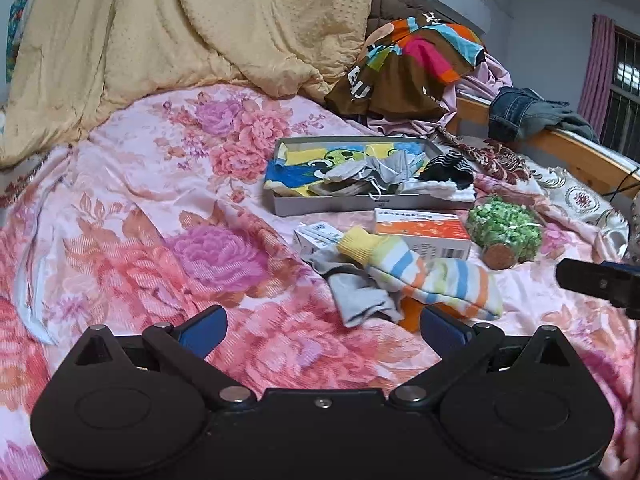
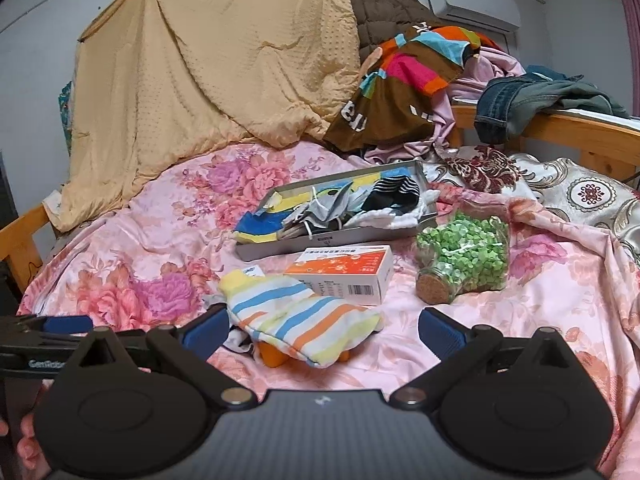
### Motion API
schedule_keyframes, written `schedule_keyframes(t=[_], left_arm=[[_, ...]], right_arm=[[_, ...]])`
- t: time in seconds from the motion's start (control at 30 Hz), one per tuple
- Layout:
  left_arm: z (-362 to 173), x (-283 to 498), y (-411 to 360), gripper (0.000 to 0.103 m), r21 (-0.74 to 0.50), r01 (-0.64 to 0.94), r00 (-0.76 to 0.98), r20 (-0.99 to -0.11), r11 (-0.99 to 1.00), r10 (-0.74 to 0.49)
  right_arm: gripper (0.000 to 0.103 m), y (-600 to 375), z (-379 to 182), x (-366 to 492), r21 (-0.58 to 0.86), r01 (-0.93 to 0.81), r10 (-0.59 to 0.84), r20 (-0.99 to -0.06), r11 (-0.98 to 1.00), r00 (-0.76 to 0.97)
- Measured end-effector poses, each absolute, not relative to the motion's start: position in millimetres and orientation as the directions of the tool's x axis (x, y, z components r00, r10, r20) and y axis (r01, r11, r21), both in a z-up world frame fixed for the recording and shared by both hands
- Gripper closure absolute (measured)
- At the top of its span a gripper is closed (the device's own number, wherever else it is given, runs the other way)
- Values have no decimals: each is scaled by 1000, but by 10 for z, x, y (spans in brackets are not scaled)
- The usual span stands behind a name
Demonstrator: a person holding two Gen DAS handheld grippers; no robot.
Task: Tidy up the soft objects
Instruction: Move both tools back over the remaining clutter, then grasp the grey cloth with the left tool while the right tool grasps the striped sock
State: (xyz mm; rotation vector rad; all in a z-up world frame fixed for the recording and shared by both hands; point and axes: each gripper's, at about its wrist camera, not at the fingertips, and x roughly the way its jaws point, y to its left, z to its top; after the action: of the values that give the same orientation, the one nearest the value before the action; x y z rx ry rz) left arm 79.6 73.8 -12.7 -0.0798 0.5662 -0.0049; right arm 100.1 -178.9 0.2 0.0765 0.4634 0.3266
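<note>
Both grippers' fingers (image 1: 204, 330) wide apart, empty, near striped sock (image 2: 304, 320).

both cams sit low over the floral bedspread (image 1: 132, 216), looking fwd along their own fingers toward the far tan quilt (image 1: 168, 28). left wrist view stands further left, so the striped sock (image 1: 432, 276) lies right of centre, near. right wrist view has that sock (image 2: 304, 320) centre-left, close. both share the gray tray (image 1: 352, 204), orange box (image 2: 344, 272), green jar (image 2: 464, 256) and far clothes pile. each cam catches the other gripper at its edge.
</note>
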Motion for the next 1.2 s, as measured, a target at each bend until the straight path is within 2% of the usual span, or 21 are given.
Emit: schedule_keyframes(t=[0.4,0.5,0.93,1.2], left_arm=[[-296,980,756,1,-33,69,846,-527,997,-76],[-379,1080,727,1,-28,98,841,-532,995,-98],[-511,1492,669,1,-52,122,822,-555,991,-130],[-524,1696,539,1,30,189,810,-570,981,-139]], right_arm=[[0,-1695,-164,1214,174,-308,353,-484,935,801],[0,-1704,-194,1376,230,-306,381,-498,924,779],[0,-1706,-378,1920,266,-285,386,-524,921,760],[0,-1615,-402,2250,291,-331,438,-509,898,741]])
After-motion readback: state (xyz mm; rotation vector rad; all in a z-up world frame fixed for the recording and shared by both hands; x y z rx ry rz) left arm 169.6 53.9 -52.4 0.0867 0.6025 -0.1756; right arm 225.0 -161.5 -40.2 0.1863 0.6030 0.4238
